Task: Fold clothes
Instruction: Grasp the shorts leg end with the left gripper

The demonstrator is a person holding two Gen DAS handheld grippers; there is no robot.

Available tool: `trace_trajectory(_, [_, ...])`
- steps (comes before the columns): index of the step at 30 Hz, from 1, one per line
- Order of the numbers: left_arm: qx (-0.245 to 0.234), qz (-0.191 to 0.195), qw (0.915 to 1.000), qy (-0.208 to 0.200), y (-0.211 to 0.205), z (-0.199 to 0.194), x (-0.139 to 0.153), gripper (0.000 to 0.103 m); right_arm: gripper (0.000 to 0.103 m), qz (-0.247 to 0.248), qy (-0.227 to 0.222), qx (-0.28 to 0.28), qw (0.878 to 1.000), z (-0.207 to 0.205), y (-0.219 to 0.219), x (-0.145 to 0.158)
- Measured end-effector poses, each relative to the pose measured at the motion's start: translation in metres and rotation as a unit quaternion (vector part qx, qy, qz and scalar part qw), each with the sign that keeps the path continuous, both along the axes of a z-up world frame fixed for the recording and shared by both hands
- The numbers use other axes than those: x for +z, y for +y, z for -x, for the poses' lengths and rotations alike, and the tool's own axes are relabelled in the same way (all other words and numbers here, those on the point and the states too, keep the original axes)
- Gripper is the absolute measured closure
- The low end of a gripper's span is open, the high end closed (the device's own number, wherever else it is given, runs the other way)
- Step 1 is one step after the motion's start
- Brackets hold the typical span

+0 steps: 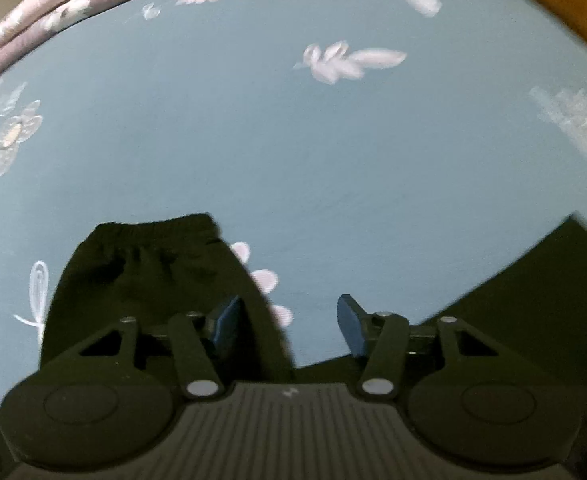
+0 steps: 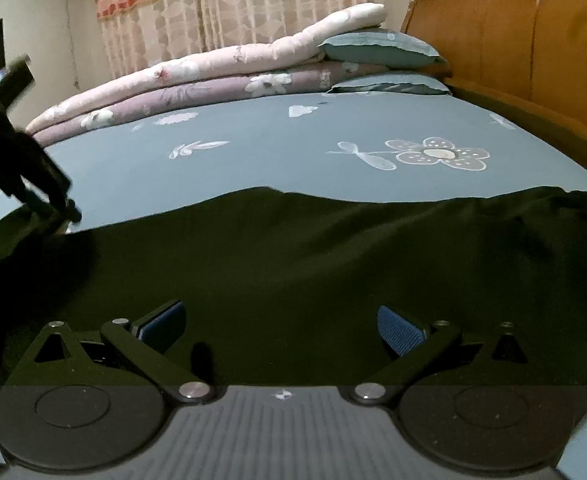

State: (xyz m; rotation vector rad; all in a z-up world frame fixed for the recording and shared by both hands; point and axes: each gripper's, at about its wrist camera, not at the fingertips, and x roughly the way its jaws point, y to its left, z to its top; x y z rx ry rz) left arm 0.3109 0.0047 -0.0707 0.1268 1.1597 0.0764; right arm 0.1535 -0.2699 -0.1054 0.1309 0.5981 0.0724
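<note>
A black garment point(image 2: 293, 260) lies spread across the blue flowered bed sheet point(image 2: 293, 132). In the left wrist view one end of the garment with a gathered elastic hem point(image 1: 145, 268) sits at lower left, and another part point(image 1: 533, 304) lies at lower right. My left gripper point(image 1: 289, 326) hangs open over the sheet between them, its left pad point(image 1: 227, 324) above the hemmed end's edge, nothing pressed. It also shows at the far left of the right wrist view as the left gripper point(image 2: 65, 212). My right gripper point(image 2: 281, 326) stands open low over the garment's middle, holding nothing.
A folded pink and purple quilt point(image 2: 213, 76) and two blue pillows point(image 2: 377, 48) lie along the far side of the bed. A wooden headboard point(image 2: 513, 40) rises at the right. A patterned curtain point(image 2: 229, 4) hangs behind.
</note>
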Motion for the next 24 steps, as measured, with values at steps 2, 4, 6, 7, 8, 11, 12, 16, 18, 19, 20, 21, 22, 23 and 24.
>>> trace_trajectory(2, [0.005, -0.022, 0.9997, 0.012, 0.000, 0.000, -0.008, 0.048, 0.000, -0.022, -0.001, 0.002, 1.000, 0.002, -0.005, 0.001])
trace_trajectory(4, [0.008, -0.027, 0.9996, 0.011, 0.002, 0.004, -0.009, 0.047, 0.000, -0.039, 0.000, 0.001, 0.999, 0.002, -0.009, 0.002])
trace_trajectory(6, [0.007, -0.035, 0.9993, 0.009, 0.001, 0.007, -0.008, 0.048, 0.000, -0.055, 0.001, 0.001, 0.998, 0.003, -0.013, 0.003])
trace_trajectory(7, [0.007, -0.039, 0.9992, 0.008, 0.001, 0.008, -0.008, 0.053, 0.000, -0.060, 0.002, 0.000, 0.998, 0.003, -0.014, 0.003])
trace_trajectory(8, [0.005, -0.040, 0.9992, 0.008, 0.001, 0.010, -0.008, 0.057, 0.000, -0.064, 0.002, -0.002, 0.998, 0.004, -0.015, 0.003])
trace_trajectory(11, [-0.008, -0.040, 0.9992, 0.004, 0.001, 0.012, -0.008, 0.074, 0.000, -0.076, 0.004, -0.006, 0.997, 0.005, -0.017, 0.004])
trace_trajectory(12, [-0.010, -0.046, 0.9989, 0.003, 0.003, 0.013, -0.008, 0.076, 0.000, -0.079, 0.004, -0.008, 0.997, 0.005, -0.018, 0.004])
trace_trajectory(16, [-0.012, -0.062, 0.9980, -0.002, 0.007, 0.018, -0.005, 0.092, 0.000, -0.093, 0.006, -0.015, 0.996, 0.006, -0.021, 0.004])
trace_trajectory(18, [-0.012, -0.067, 0.9976, -0.007, 0.008, 0.022, -0.003, 0.093, 0.000, -0.102, 0.007, -0.020, 0.995, 0.006, -0.023, 0.003])
trace_trajectory(19, [-0.012, -0.069, 0.9975, -0.010, 0.009, 0.025, 0.000, 0.094, 0.000, -0.105, 0.009, -0.022, 0.994, 0.006, -0.024, 0.003])
trace_trajectory(20, [-0.013, -0.071, 0.9973, -0.014, 0.011, 0.029, 0.003, 0.094, 0.000, -0.109, 0.010, -0.023, 0.994, 0.005, -0.025, 0.003])
trace_trajectory(21, [-0.014, -0.072, 0.9971, -0.017, 0.013, 0.033, 0.007, 0.094, 0.000, -0.112, 0.011, -0.025, 0.993, 0.005, -0.026, 0.002])
trace_trajectory(22, [-0.014, -0.073, 0.9970, -0.020, 0.016, 0.037, 0.012, 0.094, 0.000, -0.114, 0.012, -0.026, 0.993, 0.005, -0.026, 0.002])
trace_trajectory(23, [-0.014, -0.072, 0.9970, -0.022, 0.018, 0.041, 0.016, 0.094, 0.000, -0.116, 0.012, -0.027, 0.993, 0.005, -0.026, 0.002])
trace_trajectory(24, [-0.017, -0.076, 0.9967, -0.024, 0.021, 0.043, 0.019, 0.095, 0.000, -0.116, 0.012, -0.027, 0.993, 0.005, -0.026, 0.002])
